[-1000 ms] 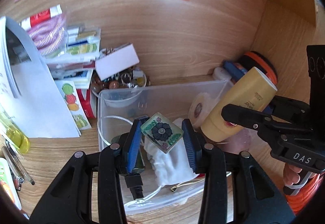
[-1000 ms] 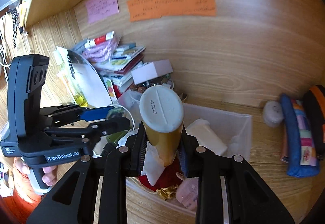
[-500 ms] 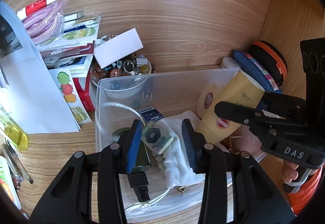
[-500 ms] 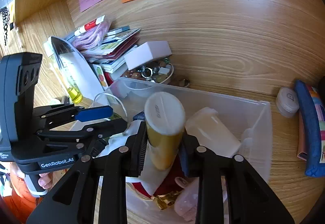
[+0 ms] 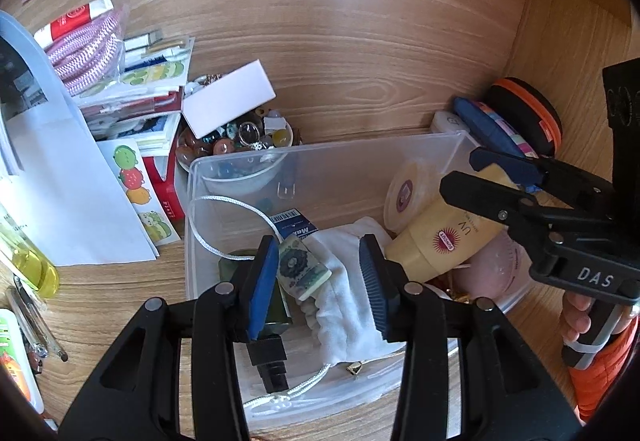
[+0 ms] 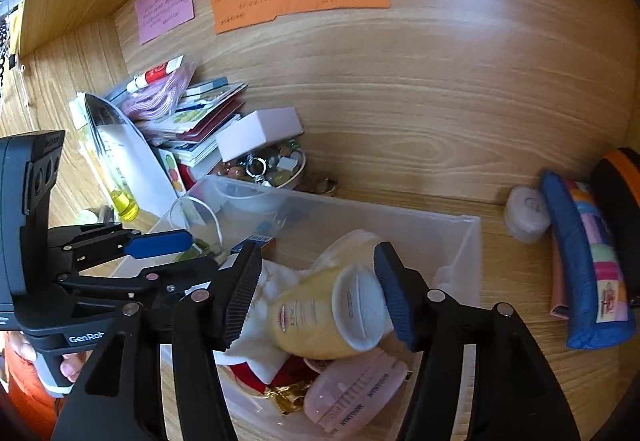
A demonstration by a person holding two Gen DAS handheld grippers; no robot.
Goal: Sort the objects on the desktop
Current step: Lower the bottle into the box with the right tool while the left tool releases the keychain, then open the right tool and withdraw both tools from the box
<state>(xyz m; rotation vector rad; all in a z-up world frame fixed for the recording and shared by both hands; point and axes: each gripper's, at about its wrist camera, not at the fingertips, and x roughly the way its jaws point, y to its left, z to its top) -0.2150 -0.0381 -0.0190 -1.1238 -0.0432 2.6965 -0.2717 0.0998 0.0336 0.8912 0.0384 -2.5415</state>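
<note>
Two hand-held grippers reach into our clear plastic bin (image 5: 420, 145) on the wooden worktop (image 6: 520, 269). Our right hand-held gripper (image 6: 318, 291) has just been opening; its jaws stand apart around the yellow sunscreen bottle (image 6: 316, 321), which lies tilted on the bin's contents, one pad beside its white cap. Our left hand-held gripper (image 5: 318, 277) is partly open with the green patterned tile (image 5: 302, 271) between its pads, against the left pad, over a white cloth pouch (image 5: 344, 305).
</note>
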